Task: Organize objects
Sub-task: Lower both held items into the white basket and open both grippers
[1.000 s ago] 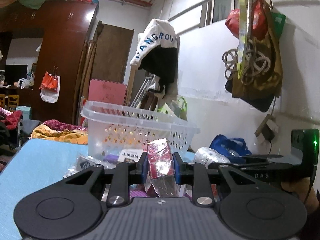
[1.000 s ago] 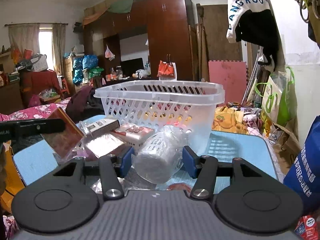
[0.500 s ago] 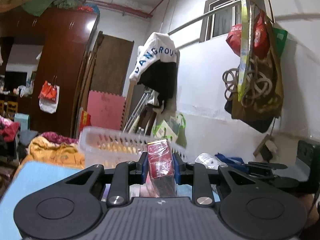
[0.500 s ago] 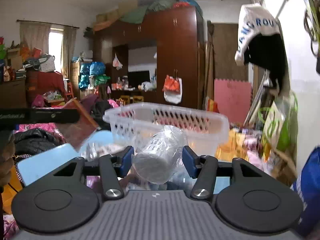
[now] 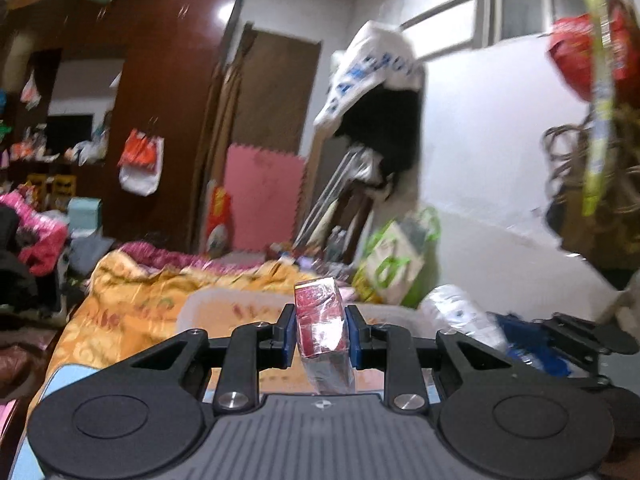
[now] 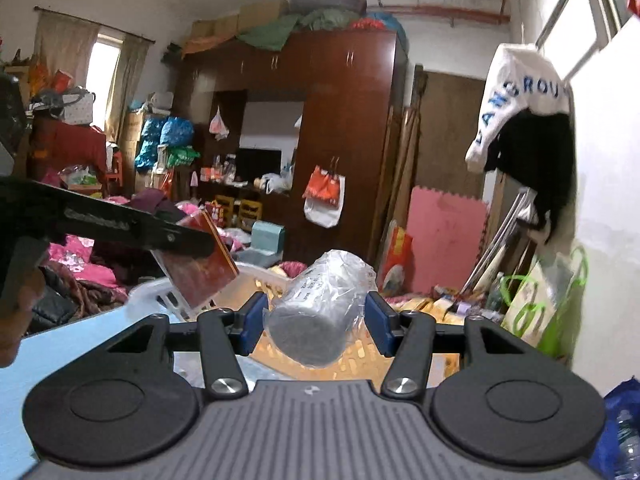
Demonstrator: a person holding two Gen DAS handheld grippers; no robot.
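Note:
My left gripper (image 5: pixel 319 334) is shut on a red box wrapped in clear film (image 5: pixel 322 330) and holds it above the near rim of the white plastic basket (image 5: pixel 224 312). My right gripper (image 6: pixel 314 324) is shut on a grey roll in a clear plastic bag (image 6: pixel 320 312), also held over the basket (image 6: pixel 168 300). In the right wrist view the left gripper (image 6: pixel 120 226) with the red box (image 6: pixel 200 264) shows at the left. In the left wrist view the bagged roll (image 5: pixel 460 312) and the right gripper's fingers (image 5: pixel 576 328) show at the right.
The basket stands on a light blue tabletop (image 6: pixel 80 352). Behind it lie an orange blanket (image 5: pixel 132 300) and clutter. A white wall (image 5: pixel 480 184) with hanging bags is close on the right. A green and white bag (image 6: pixel 536 308) and a blue bag (image 6: pixel 620 432) stand by the wall.
Both grippers have risen with their loads, so the basket now sits lower in both views and its inside shows. The loose items on the table have dropped out of sight.

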